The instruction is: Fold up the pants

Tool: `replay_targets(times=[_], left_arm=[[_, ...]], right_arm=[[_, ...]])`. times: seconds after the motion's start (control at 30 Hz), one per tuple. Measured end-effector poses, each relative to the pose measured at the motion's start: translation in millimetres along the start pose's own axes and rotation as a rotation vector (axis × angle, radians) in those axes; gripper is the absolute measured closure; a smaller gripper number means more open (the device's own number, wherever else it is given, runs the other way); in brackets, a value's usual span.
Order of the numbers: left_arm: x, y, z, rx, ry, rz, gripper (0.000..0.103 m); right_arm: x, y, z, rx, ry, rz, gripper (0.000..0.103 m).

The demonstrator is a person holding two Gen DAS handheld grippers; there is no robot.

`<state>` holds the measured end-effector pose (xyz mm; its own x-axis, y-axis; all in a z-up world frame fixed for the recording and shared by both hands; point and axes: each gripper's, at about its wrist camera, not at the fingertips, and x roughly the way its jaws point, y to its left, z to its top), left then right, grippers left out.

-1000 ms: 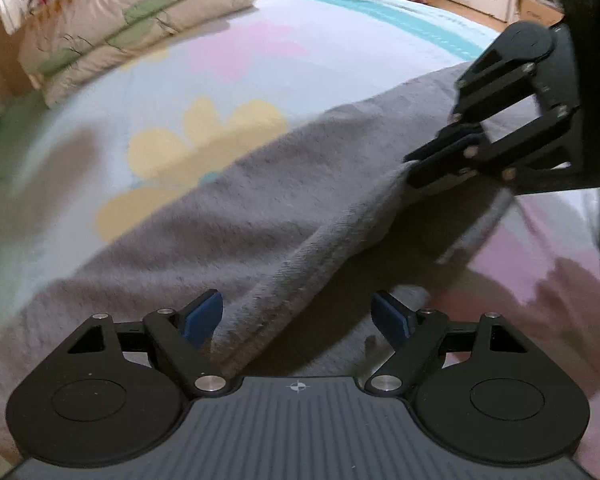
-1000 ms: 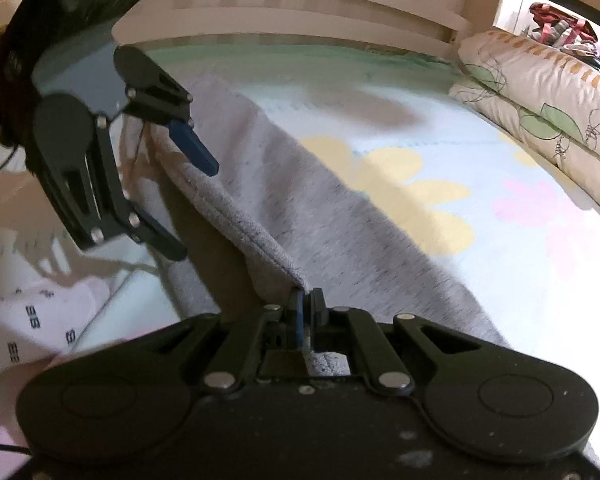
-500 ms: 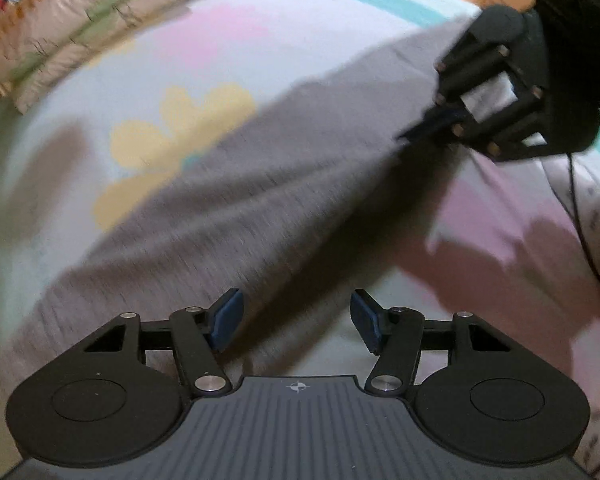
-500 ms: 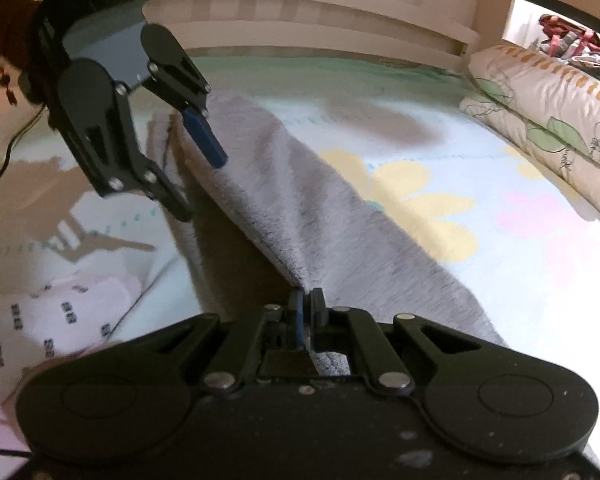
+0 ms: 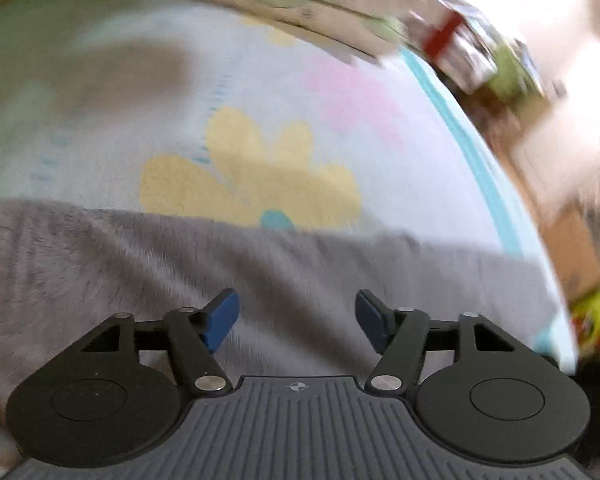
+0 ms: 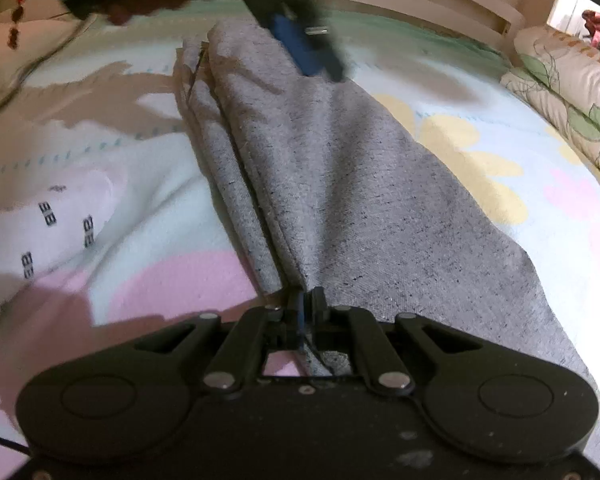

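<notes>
Swinging round since the earlier frames, the left gripper [image 5: 296,320] now looks across the grey pants [image 5: 180,264] toward the yellow flower [image 5: 252,176] on the sheet [image 5: 260,80], where a second ago it looked along the raised fold with the right gripper in its view. That gripper no longer shows there. The picture is smeared with motion. The left jaws stood wider a second ago, narrowed, and are opening again now; nothing lies between the blue pads [image 5: 220,320], and the cloth spreads below and beyond them, untouched as far as can be seen.

From the right wrist, the left gripper [image 6: 312,52] is a dark blur at the far end of the pants [image 6: 340,168], above the cloth near the top of the frame; earlier it hung at the left side, clear and sharp. The fold that stood lifted before now lies lower, its layered edge running straight from the far end down to the right gripper [image 6: 306,304].

The right jaws are together, clamped on the near edge of the pants, as before. The pants stretch away from them in a long band on the sheet, with a pillow [image 6: 572,80] well off to the right.
</notes>
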<state>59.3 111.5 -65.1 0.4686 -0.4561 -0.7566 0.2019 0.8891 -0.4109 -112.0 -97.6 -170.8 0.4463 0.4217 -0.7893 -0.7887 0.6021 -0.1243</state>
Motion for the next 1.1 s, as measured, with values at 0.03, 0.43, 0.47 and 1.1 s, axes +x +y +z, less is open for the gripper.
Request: replay_targets(times=[0.03, 0.43, 0.47, 1.1], left_arm=[[8.1, 3.8, 1.2, -0.026, -0.005, 0.009, 0.037], [14.0, 18.4, -55.0, -0.202, 0.101, -0.048, 0.037], [15.7, 19.2, -52.8, -0.194, 0.104, -0.042, 0.037], [13.6, 5.9, -45.5, -0.112, 0.194, -0.040, 0.034]], right_arm=[[-0.4, -1.7, 0.3, 0.008, 0.003, 0.008, 0.098], [-16.4, -135.7, 39.2, 0.490, 0.010, 0.211, 0.083], [-9.3, -155.7, 45.6, 0.522, 0.031, 0.217, 0.079], [95.0, -245.6, 19.6, 0.971, 0.243, 0.549, 0.084]])
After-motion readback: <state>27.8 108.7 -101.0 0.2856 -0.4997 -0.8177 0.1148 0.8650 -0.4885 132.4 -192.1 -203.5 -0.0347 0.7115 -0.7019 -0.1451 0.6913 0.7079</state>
